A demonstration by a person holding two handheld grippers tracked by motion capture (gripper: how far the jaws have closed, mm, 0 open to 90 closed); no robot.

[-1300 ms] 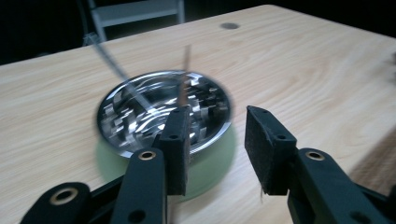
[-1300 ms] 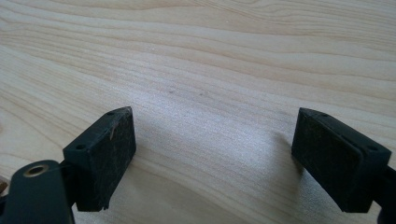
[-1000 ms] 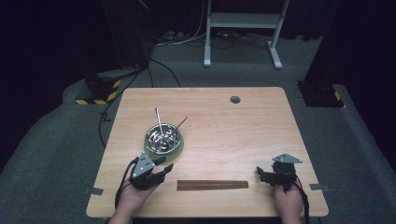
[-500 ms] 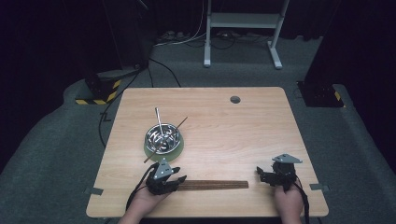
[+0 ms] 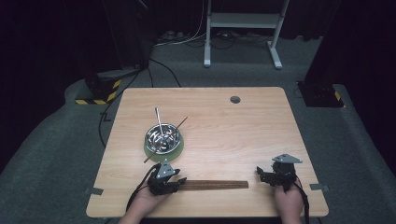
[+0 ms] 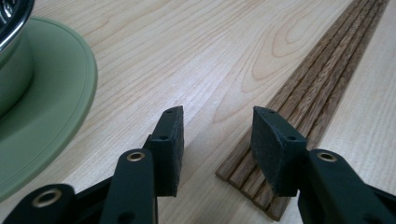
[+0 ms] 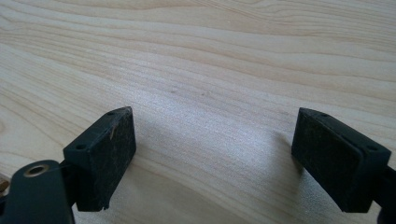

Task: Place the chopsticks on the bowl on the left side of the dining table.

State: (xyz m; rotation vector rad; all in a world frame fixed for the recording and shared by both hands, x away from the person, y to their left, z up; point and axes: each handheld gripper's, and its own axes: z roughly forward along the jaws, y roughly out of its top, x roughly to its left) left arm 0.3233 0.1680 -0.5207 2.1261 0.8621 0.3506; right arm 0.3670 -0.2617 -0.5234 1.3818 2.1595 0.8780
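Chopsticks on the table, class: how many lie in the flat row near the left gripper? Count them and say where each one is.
5, as far as the ridges show: the chopsticks lie side by side touching, and the left gripper has one jaw resting over their near end, which may hide part of the row.

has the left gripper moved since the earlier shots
Yes. In the high view the left gripper has come away from the bowl toward the table's near edge, reaching the left end of the wooden strip. Its fingers have just been opening.
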